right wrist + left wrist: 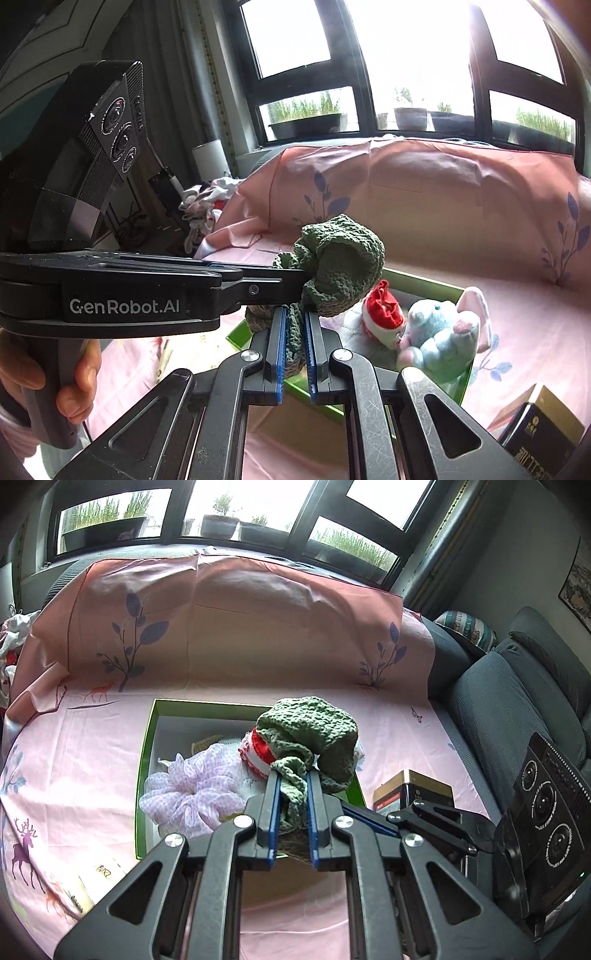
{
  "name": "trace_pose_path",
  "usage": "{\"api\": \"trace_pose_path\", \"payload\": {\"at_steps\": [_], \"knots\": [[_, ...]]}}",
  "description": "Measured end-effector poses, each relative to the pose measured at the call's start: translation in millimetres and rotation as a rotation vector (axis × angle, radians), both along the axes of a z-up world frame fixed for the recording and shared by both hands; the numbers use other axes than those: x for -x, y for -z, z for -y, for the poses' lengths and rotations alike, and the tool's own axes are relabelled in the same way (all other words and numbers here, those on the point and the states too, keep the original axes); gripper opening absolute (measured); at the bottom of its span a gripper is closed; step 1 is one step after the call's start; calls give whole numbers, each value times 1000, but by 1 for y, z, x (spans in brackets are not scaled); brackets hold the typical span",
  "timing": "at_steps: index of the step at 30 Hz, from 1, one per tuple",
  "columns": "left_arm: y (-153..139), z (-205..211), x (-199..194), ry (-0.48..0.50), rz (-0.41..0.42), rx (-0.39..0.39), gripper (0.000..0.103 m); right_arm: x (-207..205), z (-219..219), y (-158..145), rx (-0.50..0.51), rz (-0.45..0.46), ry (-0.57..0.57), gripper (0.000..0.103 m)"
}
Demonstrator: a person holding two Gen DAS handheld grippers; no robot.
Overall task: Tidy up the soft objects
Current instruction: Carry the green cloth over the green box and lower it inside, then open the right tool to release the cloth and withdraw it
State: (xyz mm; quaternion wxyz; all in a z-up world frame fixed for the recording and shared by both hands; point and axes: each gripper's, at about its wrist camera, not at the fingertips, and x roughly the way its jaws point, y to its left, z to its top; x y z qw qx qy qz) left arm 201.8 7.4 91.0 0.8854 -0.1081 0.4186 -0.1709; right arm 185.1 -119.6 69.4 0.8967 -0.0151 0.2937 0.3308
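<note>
We note both grippers pinching the green knit (314, 734): left gripper (292, 775) and right gripper (294, 314) each clamp its lower folds. The knit hangs above the green box (146, 746), which holds a scrunchie (184, 794) and plush elephant (439, 328).

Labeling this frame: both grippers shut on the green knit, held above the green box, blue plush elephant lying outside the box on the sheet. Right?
One error: the elephant lies inside the box, beside the red-and-white item, as the right wrist view shows. The rest holds: left gripper and right gripper are both shut on the knit above the box.
</note>
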Motion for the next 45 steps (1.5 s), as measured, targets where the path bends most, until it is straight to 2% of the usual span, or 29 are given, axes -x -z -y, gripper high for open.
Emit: {"api": "trace_pose_path", "payload": {"at_steps": [6,12,16,23,37,40,42,44,45], "knots": [[19,-2,-38,2,-48,4,11,-36,-6,16,25,-35,31,10],[32,5,-64,-3,-55,-43,11,-65,-9,31,32,-78,74,10],[45,2,-77,-15,-75,-46,12,-74,-12,42,38,-104,93,11],[65,0,-87,-29,-114,-63,12,-86,-20,59,69,-147,105,11],[82,-10,-93,-80,-180,-69,17,-93,-24,68,93,-197,122,11],[86,-11,-93,-91,-197,-84,22,-92,-22,68,105,-200,129,11],[89,-12,-93,-95,-207,-89,32,-92,-21,69,110,-210,136,11],[89,-13,-92,-102,-206,-93,37,-92,-19,69,111,-217,139,11],[88,-14,-91,-107,-204,-97,43,-91,-19,69,116,-217,140,13]]}}
